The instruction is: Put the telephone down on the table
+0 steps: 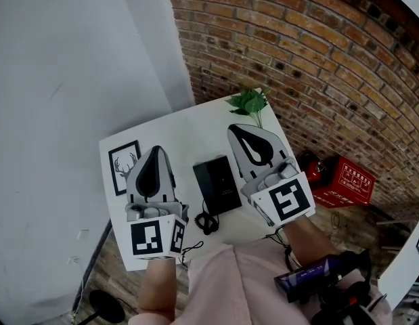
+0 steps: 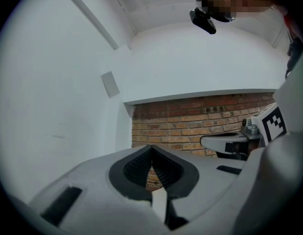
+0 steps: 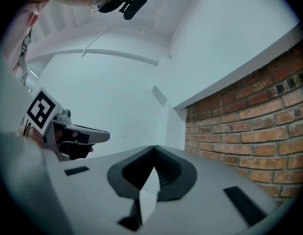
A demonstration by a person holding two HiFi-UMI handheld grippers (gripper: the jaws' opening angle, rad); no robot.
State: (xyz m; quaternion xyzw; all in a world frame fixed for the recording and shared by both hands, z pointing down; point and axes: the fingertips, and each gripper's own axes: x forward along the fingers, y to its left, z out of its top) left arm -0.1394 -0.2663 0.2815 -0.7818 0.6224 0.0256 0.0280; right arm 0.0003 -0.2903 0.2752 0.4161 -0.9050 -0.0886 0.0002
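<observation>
In the head view a black telephone (image 1: pixel 217 185) lies flat in the middle of a small white table (image 1: pixel 189 133), with its coiled cord (image 1: pixel 208 222) at the near edge. My left gripper (image 1: pixel 155 149) hovers to the left of the telephone, its jaws shut with nothing between them. Right of the telephone, my right gripper (image 1: pixel 239 128) is also shut and empty. Neither touches the telephone. The left gripper view shows the closed tips of my left gripper (image 2: pixel 151 147) pointing level at a brick wall. Likewise, my right gripper (image 3: pixel 154 148) shows closed tips in the right gripper view.
A framed deer picture (image 1: pixel 124 166) lies at the table's left side. A green plant (image 1: pixel 250 102) sits at the far edge. A brick wall (image 1: pixel 311 59) rises behind, and a red crate (image 1: pixel 348 181) stands on the floor to the right.
</observation>
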